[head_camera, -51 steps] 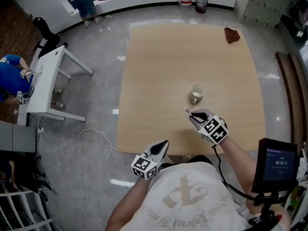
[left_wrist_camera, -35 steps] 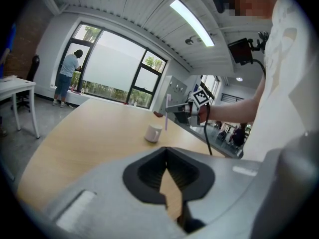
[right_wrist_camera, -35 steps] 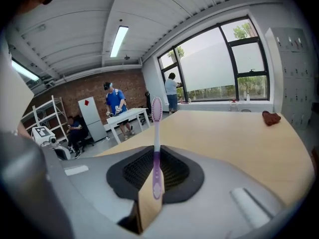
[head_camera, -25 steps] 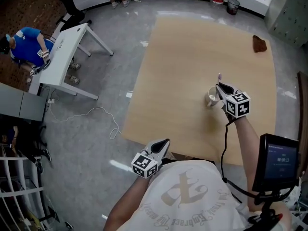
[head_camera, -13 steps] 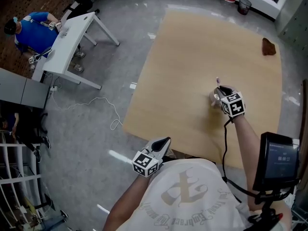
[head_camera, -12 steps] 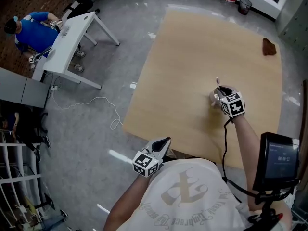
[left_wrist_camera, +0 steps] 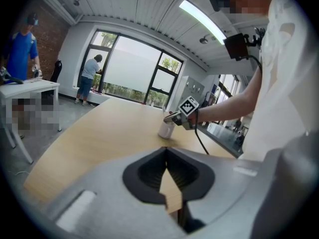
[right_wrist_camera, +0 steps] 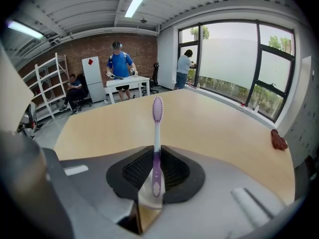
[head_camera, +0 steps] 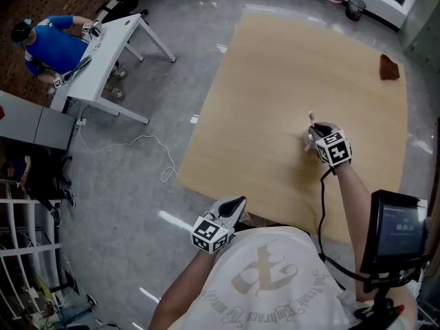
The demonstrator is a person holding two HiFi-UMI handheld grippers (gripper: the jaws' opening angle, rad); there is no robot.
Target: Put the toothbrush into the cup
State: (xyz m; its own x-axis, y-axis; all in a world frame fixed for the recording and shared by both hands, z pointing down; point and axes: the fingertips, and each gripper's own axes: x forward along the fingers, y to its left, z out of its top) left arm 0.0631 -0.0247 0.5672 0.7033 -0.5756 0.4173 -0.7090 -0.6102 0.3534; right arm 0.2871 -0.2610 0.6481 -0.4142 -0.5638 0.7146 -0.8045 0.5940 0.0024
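The right gripper (head_camera: 317,131) hovers directly over the cup (left_wrist_camera: 166,129) on the wooden table (head_camera: 275,81), its jaws clamped on the lower handle of a purple-and-white toothbrush (right_wrist_camera: 157,133) held upright with the bristles on top. Two seconds earlier the same gripper was low over the table on the person's side of the cup, which then stood in full view. A second ago it had drawn level with the cup and swung the brush up on end, and in the last half-second it has barely shifted. The cup now shows in the head view only as a sliver under the gripper, while the left gripper view shows it standing upright just below the tool. That appears to put the task at its final step, with the brush lined up above the cup but not yet released. Whether the handle's end has entered the rim cannot be seen. The left gripper (head_camera: 235,203), jaws pressed together on nothing, has stayed well back from the cup at the table's near edge. A brown cloth (head_camera: 390,67) lies far beyond the cup, near the table's far right corner.
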